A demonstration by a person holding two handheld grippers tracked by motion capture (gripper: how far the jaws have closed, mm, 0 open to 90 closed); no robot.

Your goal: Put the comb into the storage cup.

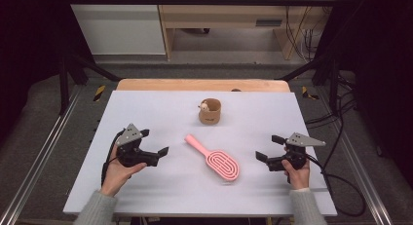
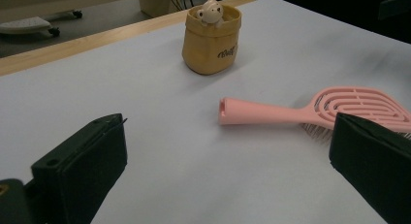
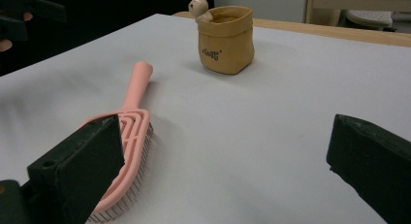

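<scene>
I see both my left gripper [image 1: 157, 143] and right gripper [image 1: 268, 148] spread wide and holding nothing, with the pink hairbrush [image 1: 217, 159] lying flat on the table [image 1: 146, 108] between them, bristles down.

Each black tool, left tool [image 1: 155, 143] and right tool [image 1: 269, 147], carries a grey three-cornered plate and trailing black cable; the person's sleeves are grey knit.

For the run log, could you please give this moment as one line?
left tongs: open, empty | right tongs: open, empty | pink hairbrush: flat between them | tan pouch: upright behind
</scene>
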